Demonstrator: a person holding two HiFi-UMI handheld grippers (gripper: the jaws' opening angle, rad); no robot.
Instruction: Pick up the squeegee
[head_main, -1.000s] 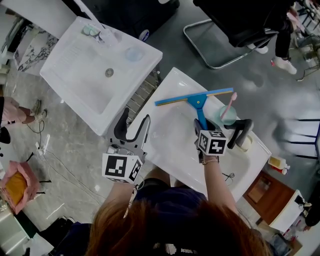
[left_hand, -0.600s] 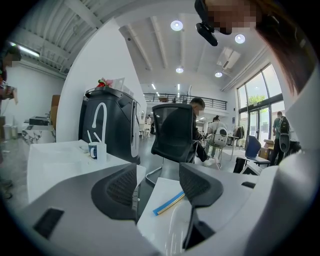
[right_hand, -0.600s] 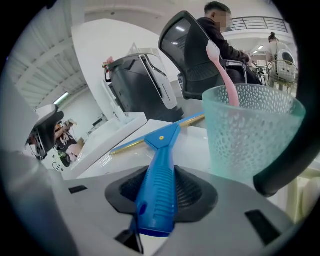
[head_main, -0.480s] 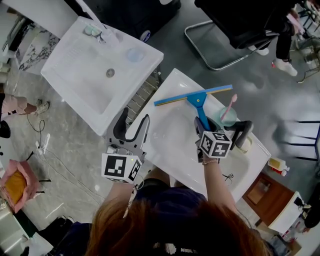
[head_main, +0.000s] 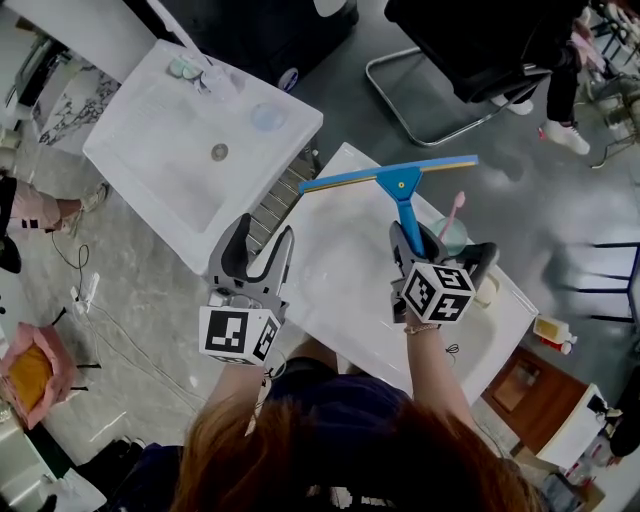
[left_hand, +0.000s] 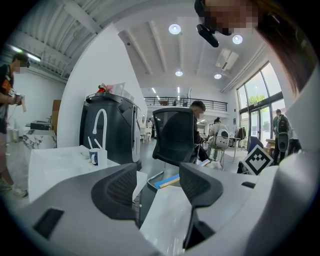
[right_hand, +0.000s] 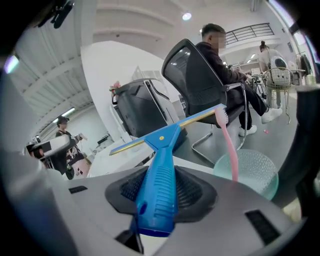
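Observation:
The blue squeegee (head_main: 398, 182) is lifted off the white basin (head_main: 345, 290), its yellow-edged blade level above the basin's far edge. My right gripper (head_main: 405, 238) is shut on its ribbed blue handle (right_hand: 159, 187), which lies between the two black pads. My left gripper (head_main: 256, 245) hangs open over the gap between the two basins, nothing between its fingers (left_hand: 122, 187). The blade's tip (left_hand: 168, 181) shows between the left jaws, farther off.
A teal cup (head_main: 452, 236) with a pink toothbrush (right_hand: 226, 137) stands right of my right gripper. A second white basin (head_main: 190, 150) lies to the left, with cups at its back. A black office chair (head_main: 470, 50) stands beyond on the grey floor.
My right gripper has raised the squeegee off the basin; the blade now sits higher and farther out. The teal cup has dropped lower in the right gripper view. The left gripper barely moved.

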